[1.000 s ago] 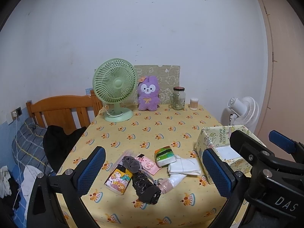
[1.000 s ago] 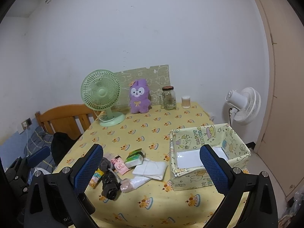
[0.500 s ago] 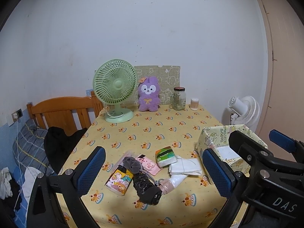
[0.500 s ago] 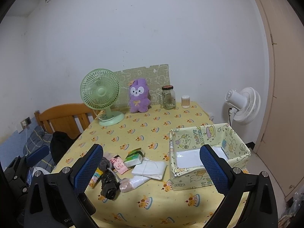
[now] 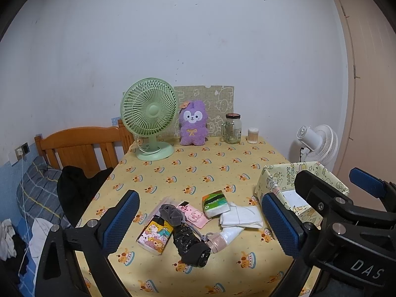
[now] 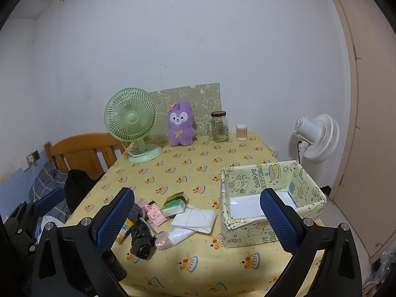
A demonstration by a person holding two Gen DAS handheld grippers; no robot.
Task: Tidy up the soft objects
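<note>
A pile of soft items lies near the table's front edge: a green tissue pack (image 5: 214,203) (image 6: 174,206), a folded white cloth (image 5: 241,216) (image 6: 195,219), a pink pack (image 5: 194,216), a cartoon tissue pack (image 5: 154,235), a black rolled bundle (image 5: 190,243) (image 6: 141,241), a grey sock (image 5: 170,214) and a pink-and-white roll (image 5: 222,237) (image 6: 173,237). A yellow cartoon-print box (image 6: 269,198) (image 5: 279,180) stands open at the right. My left gripper (image 5: 200,225) and my right gripper (image 6: 198,222) are both open and empty, held above the table's near edge.
At the back of the yellow tablecloth (image 5: 198,168) stand a green desk fan (image 5: 151,121), a purple plush rabbit (image 5: 193,126), a glass jar (image 5: 232,128) and a cotton-swab pot (image 5: 253,135). A wooden bed frame (image 5: 79,146) is left; a white floor fan (image 6: 316,138) is right.
Both views have shifted very slightly; the objects on the table have not moved. Both grippers stay open.
</note>
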